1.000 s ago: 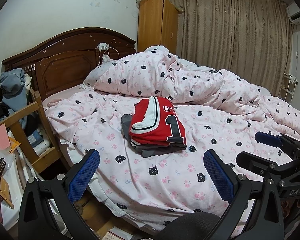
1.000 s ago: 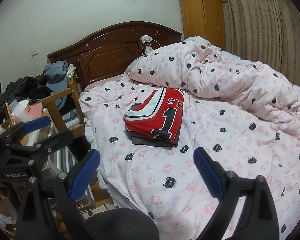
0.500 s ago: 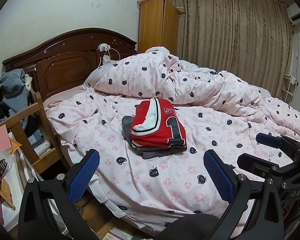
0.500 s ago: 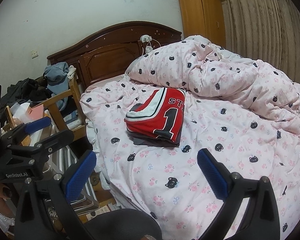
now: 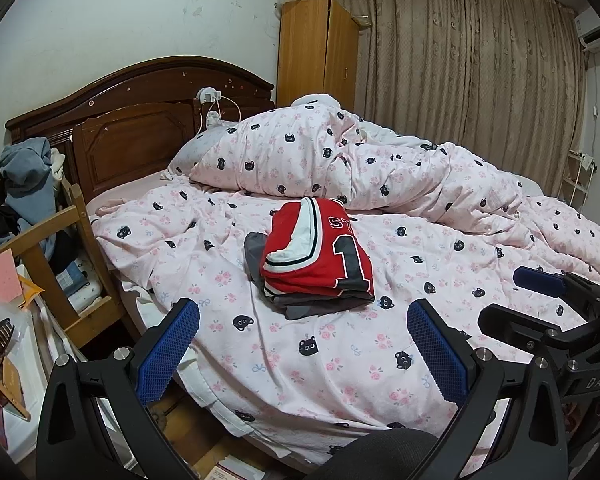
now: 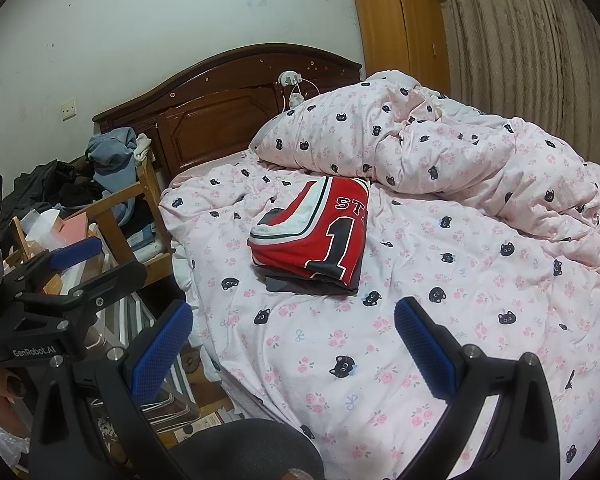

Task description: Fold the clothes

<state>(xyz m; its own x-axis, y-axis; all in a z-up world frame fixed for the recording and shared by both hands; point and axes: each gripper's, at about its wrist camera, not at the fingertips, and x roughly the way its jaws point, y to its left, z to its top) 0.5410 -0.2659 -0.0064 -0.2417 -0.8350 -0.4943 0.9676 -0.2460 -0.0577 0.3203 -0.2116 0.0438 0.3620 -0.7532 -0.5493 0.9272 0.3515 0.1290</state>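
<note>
A folded red jersey [image 5: 319, 254] with a black number lies on top of a folded grey garment [image 5: 319, 304] on the pink cat-print bed cover [image 5: 339, 360]. The stack also shows in the right wrist view, the jersey [image 6: 315, 236] over the grey garment [image 6: 311, 286]. My left gripper [image 5: 300, 344] is open and empty, held back from the stack near the bed's near edge. My right gripper [image 6: 292, 344] is open and empty, also short of the stack. The right gripper shows at the right of the left wrist view [image 5: 547, 292].
A bunched pink duvet [image 5: 339, 160] lies behind the stack. A dark wooden headboard [image 5: 140, 128] stands at the back. A wooden chair [image 5: 60, 248] piled with clothes stands left of the bed. A wooden wardrobe [image 5: 315, 48] and curtains [image 5: 479, 72] line the far wall.
Both grippers have drawn back and risen slightly from the bed, so the stack looks a little farther away. The clothes have not moved. Both grippers stay open.
</note>
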